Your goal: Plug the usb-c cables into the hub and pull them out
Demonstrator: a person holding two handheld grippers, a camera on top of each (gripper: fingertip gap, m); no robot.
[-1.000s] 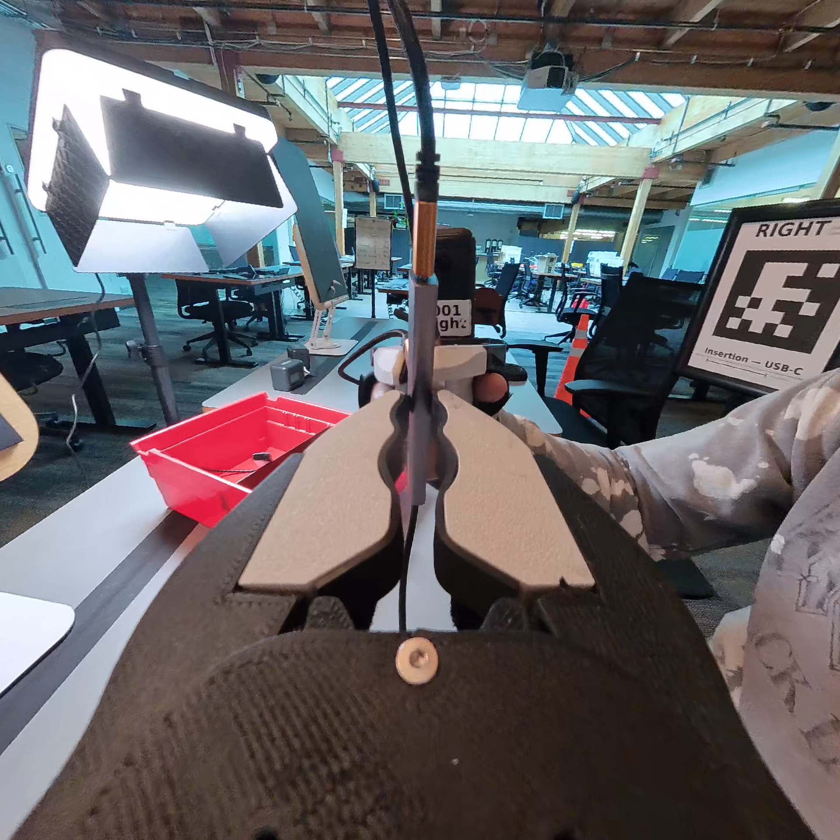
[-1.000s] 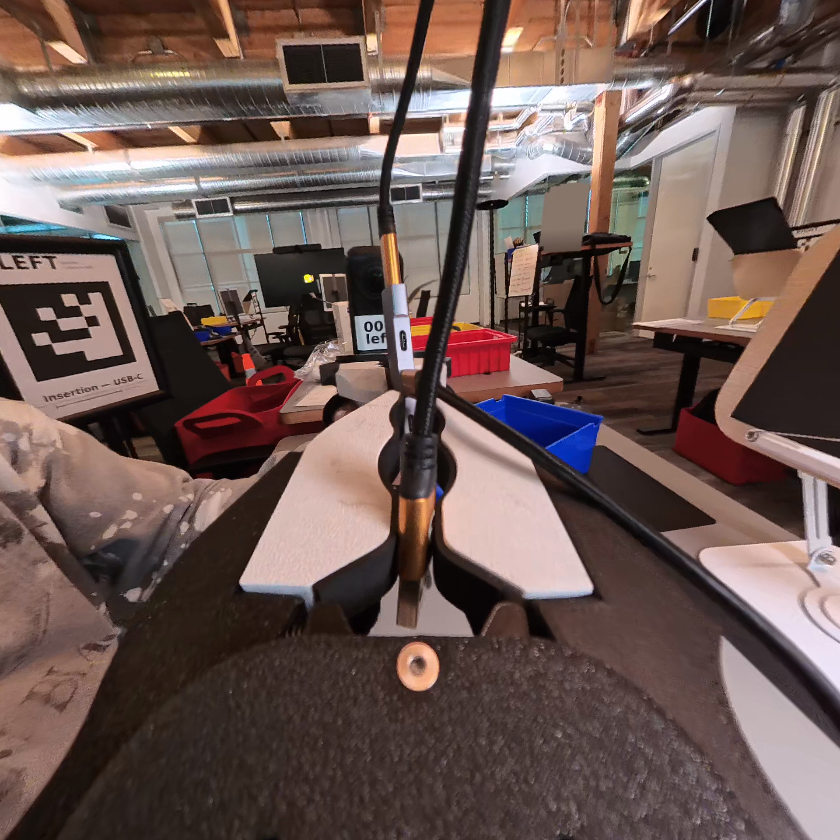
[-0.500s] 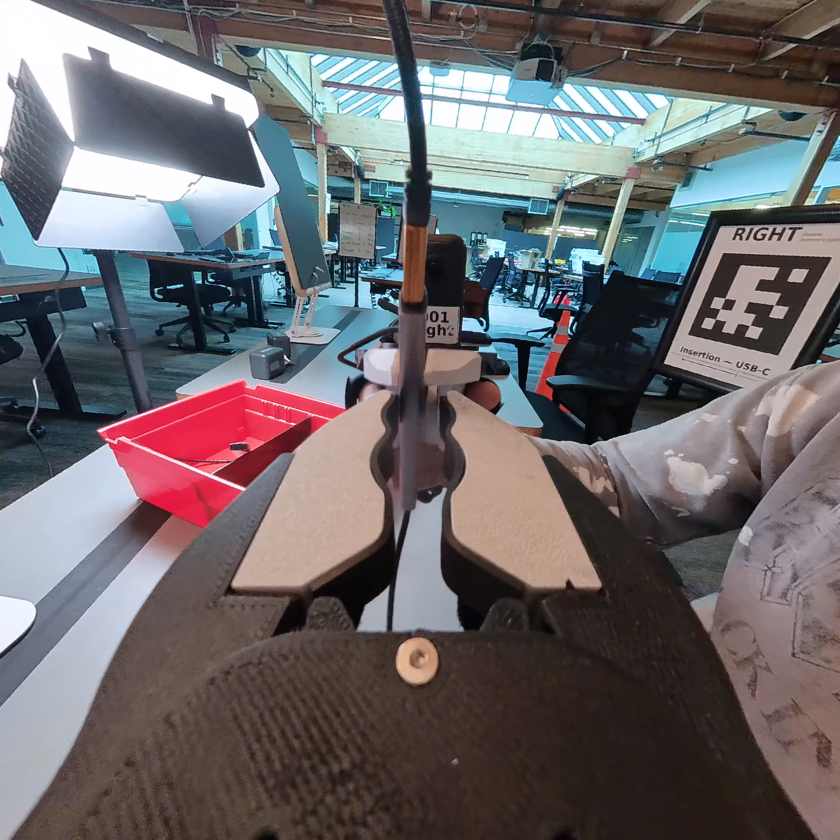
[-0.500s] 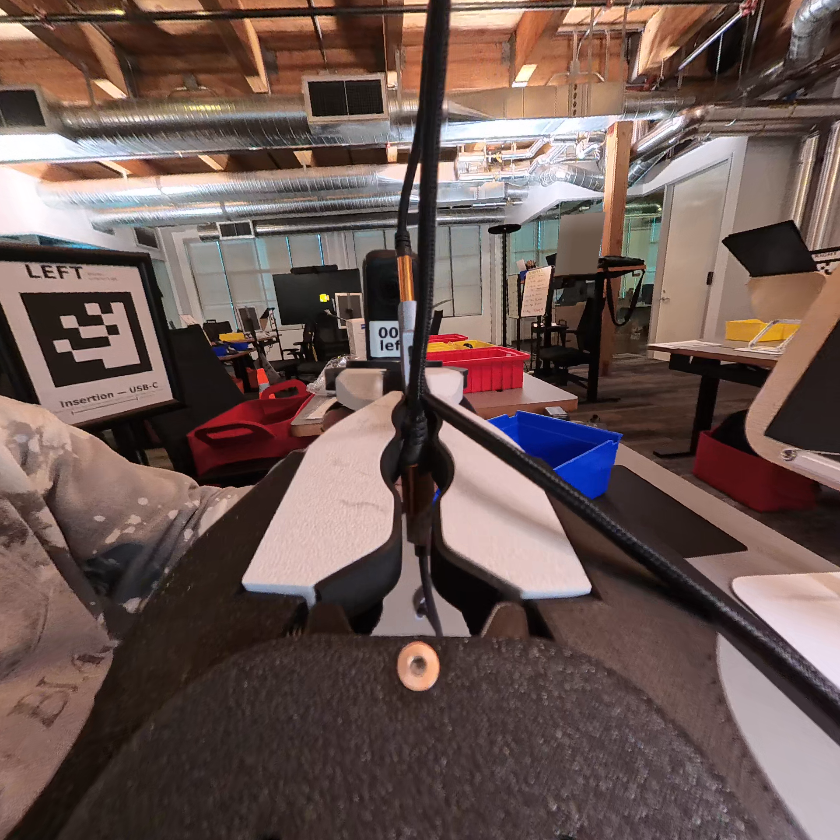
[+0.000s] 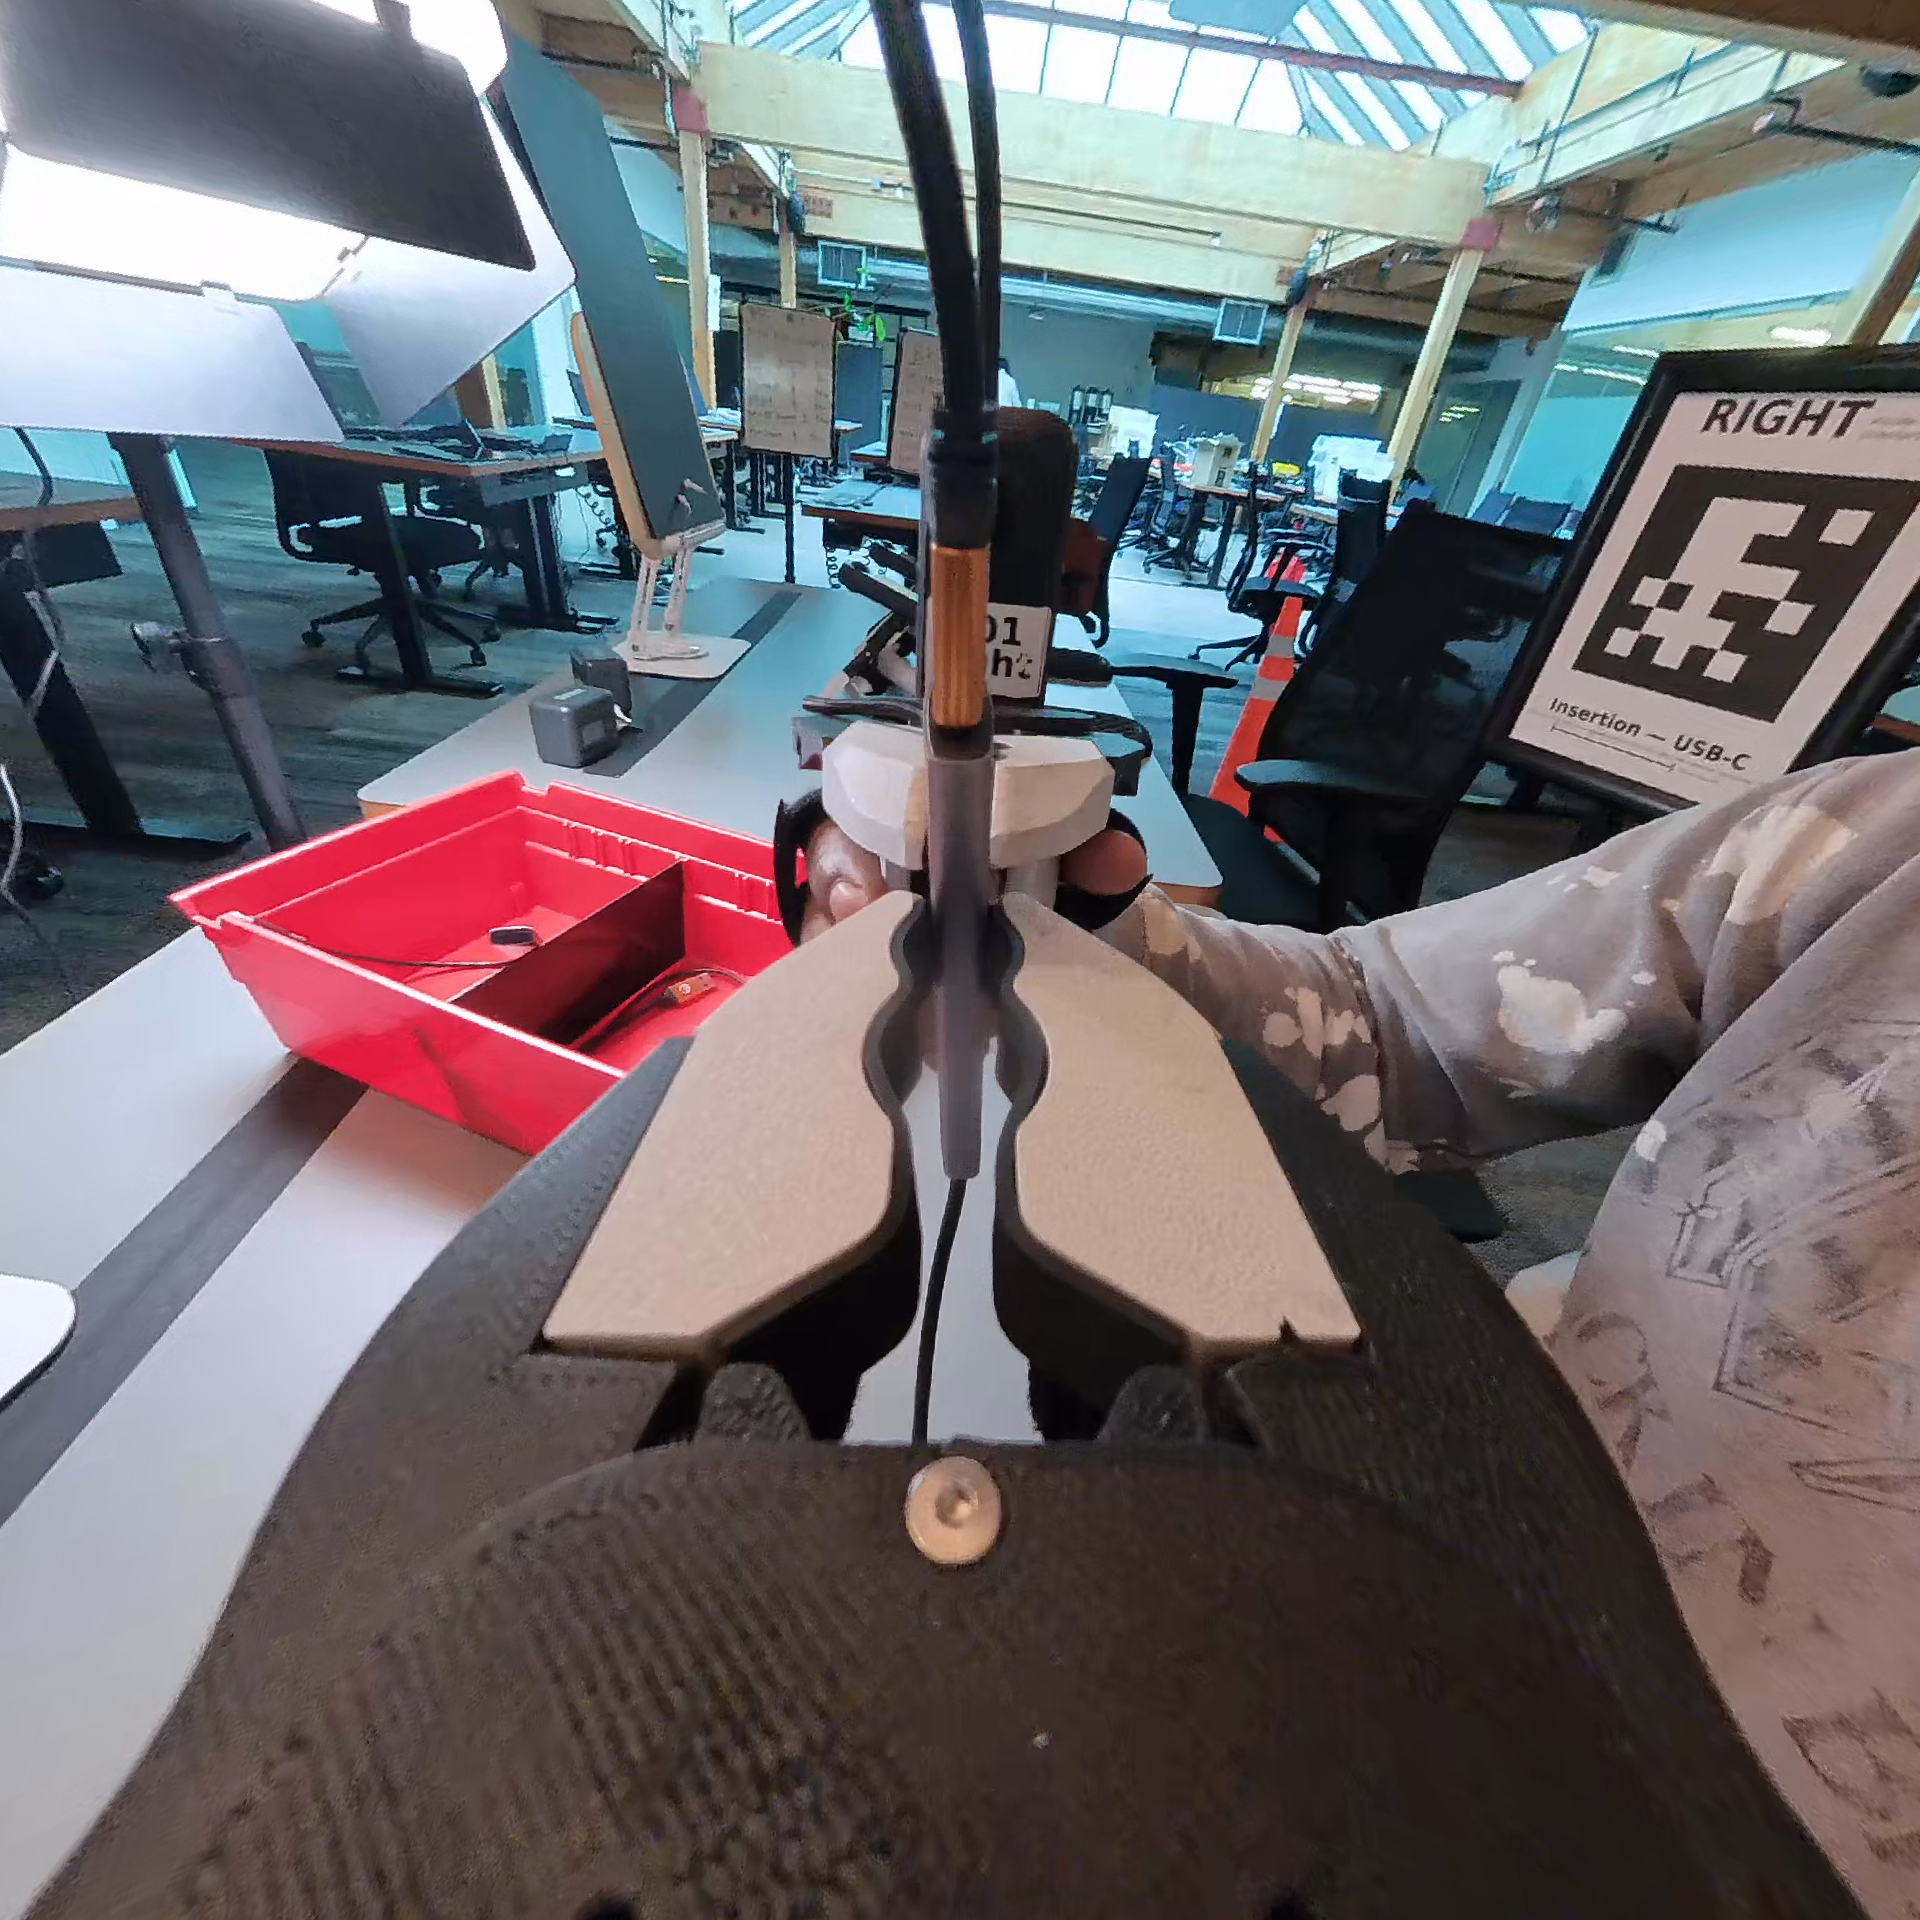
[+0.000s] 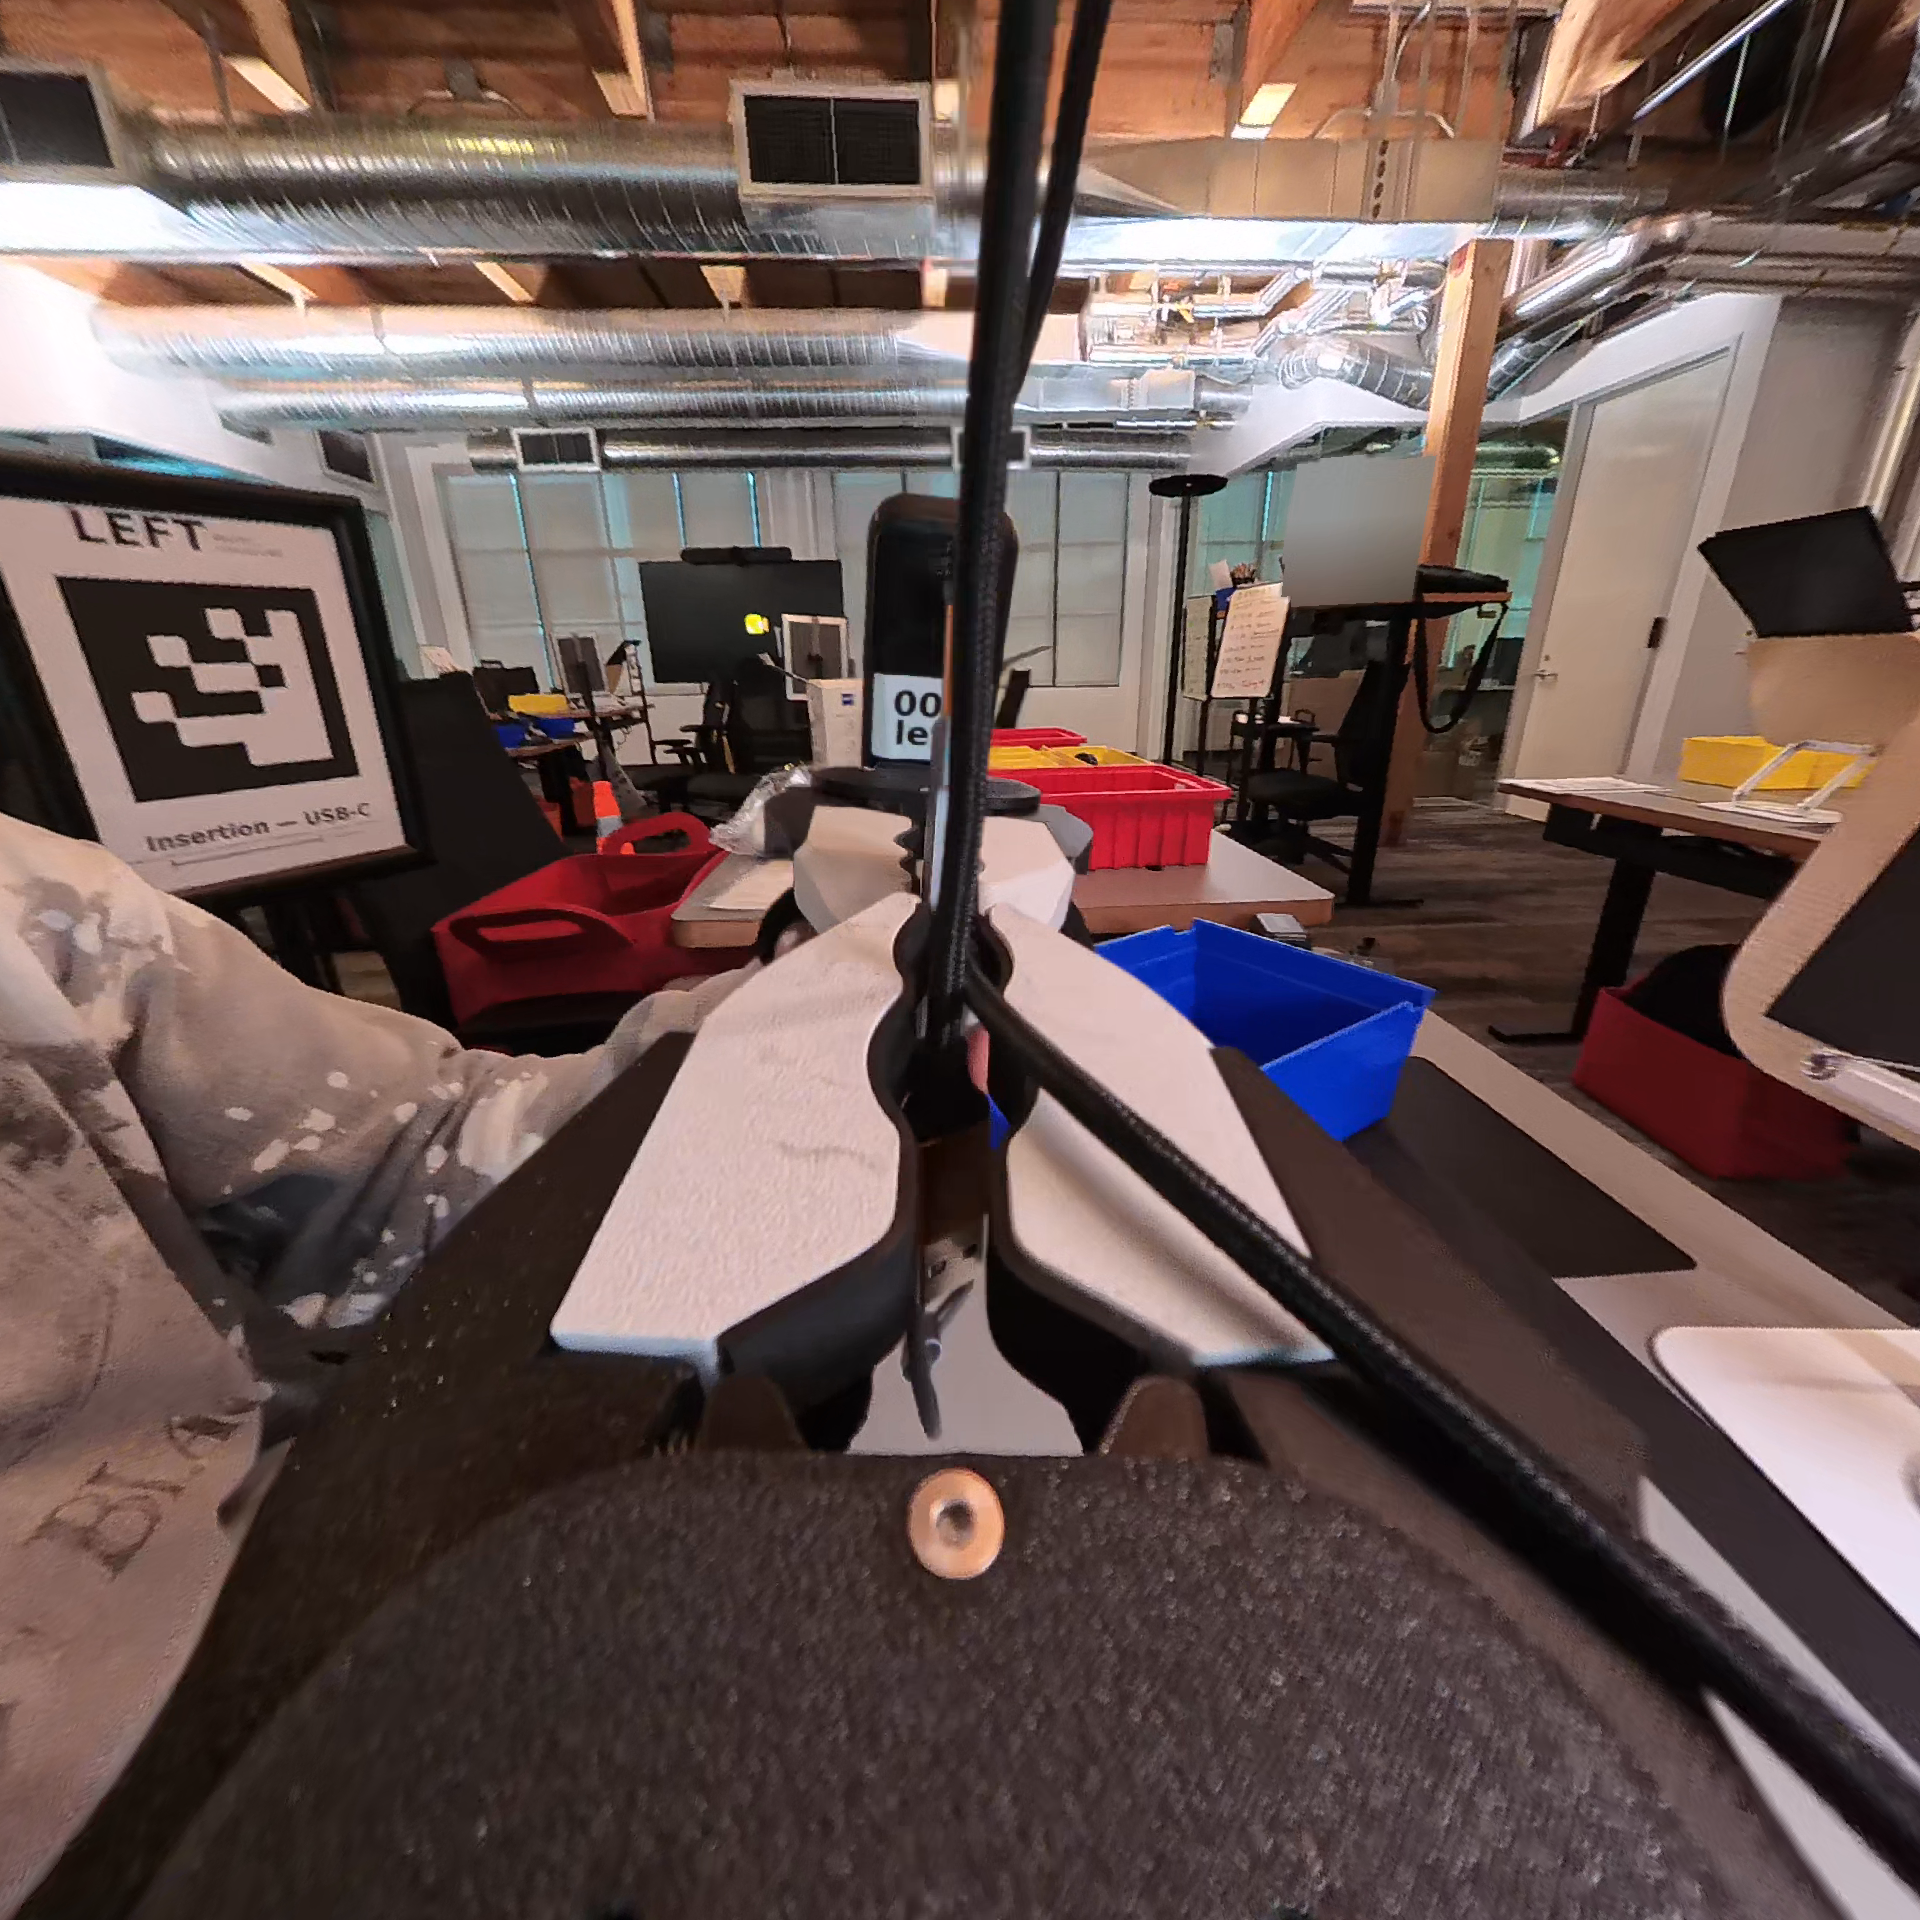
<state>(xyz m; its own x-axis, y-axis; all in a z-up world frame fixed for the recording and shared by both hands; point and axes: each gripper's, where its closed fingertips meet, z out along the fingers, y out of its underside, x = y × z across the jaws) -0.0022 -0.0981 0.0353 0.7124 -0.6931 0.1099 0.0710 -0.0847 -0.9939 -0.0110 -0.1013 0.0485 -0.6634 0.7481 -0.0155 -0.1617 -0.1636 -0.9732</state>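
In the left wrist view my left gripper [image 5: 956, 920] is shut on a slim grey hub [image 5: 956, 1091] held upright. A gold-collared usb-c plug [image 5: 956, 634] sits in the hub's top end, and its black cable [image 5: 935, 208] runs up out of view. A thin black lead hangs from the hub's lower end. My right gripper [image 5: 1029, 805] faces it just behind. In the right wrist view my right gripper [image 6: 951, 920] is shut on a second gold-collared plug [image 6: 951, 1195], tip down, whose braided cable [image 6: 982, 416] rises straight up. The left gripper [image 6: 852, 862] is opposite, and the hub is mostly hidden behind the cable.
A red bin [image 5: 468, 935] holding cables stands on the grey table [image 5: 156, 1143] to the left. A person's sleeve [image 5: 1455, 987] is at the right. A blue bin [image 6: 1268, 997] and a white stand base [image 6: 1818, 1403] lie right of my right gripper. Framed marker signs [image 5: 1745, 592] stand behind. My two grippers' fingertips are within a few centimetres of each other.
Both grippers keep their hold. The right gripper's cable has swung from leaning right to straight up in front of the left gripper. The left view has tilted down a little, and the red bin sits lower.
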